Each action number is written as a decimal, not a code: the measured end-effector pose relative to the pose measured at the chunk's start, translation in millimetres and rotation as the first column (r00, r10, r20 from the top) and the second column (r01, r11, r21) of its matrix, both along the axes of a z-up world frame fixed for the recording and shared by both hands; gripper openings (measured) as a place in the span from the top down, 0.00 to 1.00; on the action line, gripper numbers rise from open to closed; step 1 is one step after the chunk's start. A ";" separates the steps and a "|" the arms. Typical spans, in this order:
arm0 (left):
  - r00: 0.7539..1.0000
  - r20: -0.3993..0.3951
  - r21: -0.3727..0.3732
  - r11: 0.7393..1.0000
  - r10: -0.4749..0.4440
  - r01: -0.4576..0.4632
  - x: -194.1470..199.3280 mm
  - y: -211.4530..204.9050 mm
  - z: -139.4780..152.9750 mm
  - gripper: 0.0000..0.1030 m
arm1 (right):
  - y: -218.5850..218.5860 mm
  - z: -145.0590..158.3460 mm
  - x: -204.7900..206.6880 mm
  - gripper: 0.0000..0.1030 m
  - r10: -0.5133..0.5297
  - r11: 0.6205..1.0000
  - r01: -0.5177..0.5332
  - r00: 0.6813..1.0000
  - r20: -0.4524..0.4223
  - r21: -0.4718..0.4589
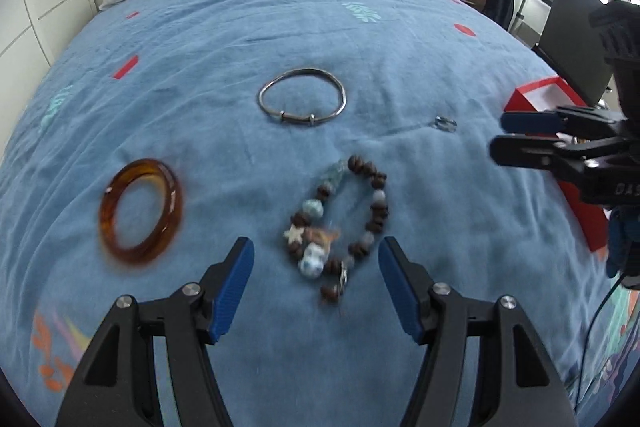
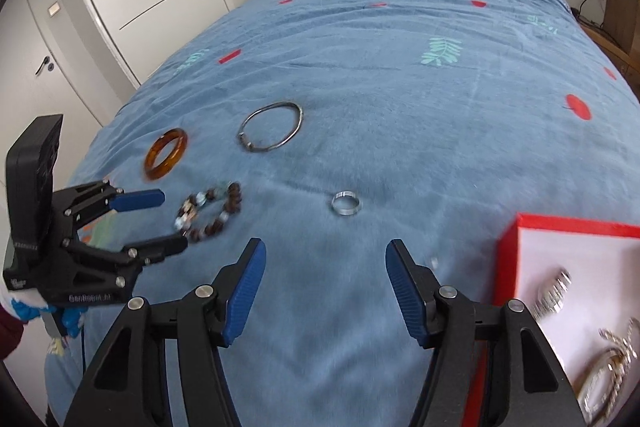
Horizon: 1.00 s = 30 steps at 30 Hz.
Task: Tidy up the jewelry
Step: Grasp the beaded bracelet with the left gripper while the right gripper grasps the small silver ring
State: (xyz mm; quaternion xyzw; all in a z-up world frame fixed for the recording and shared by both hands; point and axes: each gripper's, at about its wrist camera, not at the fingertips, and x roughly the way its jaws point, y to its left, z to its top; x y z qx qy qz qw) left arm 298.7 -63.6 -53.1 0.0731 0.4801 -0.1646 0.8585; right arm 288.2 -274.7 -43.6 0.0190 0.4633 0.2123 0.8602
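Four loose pieces lie spread on the blue quilted bed cover (image 1: 200,115), well apart from one another, which leaves each free to be picked up singly: a translucent amber resin bangle (image 1: 141,211), a thin silver metal bangle with a small clasp (image 1: 302,101), a bracelet of dark brown wooden beads mixed with pale blue stones and a star charm (image 1: 340,223), and a small plain silver ring (image 2: 345,203). At the near right edge of the bed sits the red cardboard box with a white lining (image 2: 560,223), and several silvery chains and a watch-like piece already rest inside it, so it looks like the collecting place for the rest. The left hand-held gripper (image 1: 316,287) hangs over the beaded bracelet, tilted downward, its blue ribbed pads released and spread to either side of the lower beads without touching them; that stance suggests a coming pinch on the strand, though blur leaves the exact gap hard to judge. The right hand-held gripper (image 2: 325,287) is likewise released and holds nothing, aimed at bare cover just short of the silver ring, with the box just beside its right finger. Such a low, small ring will probably call for pads pressed close to the soft fabric.
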 end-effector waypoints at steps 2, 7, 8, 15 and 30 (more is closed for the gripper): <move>1.000 -0.004 -0.018 1.000 0.004 -0.004 6.7 0.6 -3.1 0.39 | 5.6 -4.8 11.4 0.40 0.002 1.000 -0.002 1.000 -0.006 -0.005; 1.000 -0.007 -0.057 0.998 -0.013 0.013 15.4 -1.4 -6.5 0.39 | 11.4 -15.7 28.4 0.40 -0.006 1.000 0.005 0.999 -0.032 -0.015; 1.000 -0.006 -0.063 0.998 -0.020 0.019 16.6 -2.3 -6.8 0.39 | 11.9 -17.9 30.7 0.40 -0.010 1.000 0.010 0.999 -0.036 -0.017; 0.999 -0.015 -0.038 0.998 -0.049 0.048 26.8 -10.2 -20.8 0.39 | 12.5 -30.0 45.1 0.51 -0.041 0.999 0.041 0.997 -0.060 -0.011; 0.999 0.021 -0.026 0.999 -0.038 0.039 3.1 -4.6 -2.8 0.87 | 13.0 -22.7 25.8 0.80 -0.036 0.999 0.036 0.998 -0.054 -0.010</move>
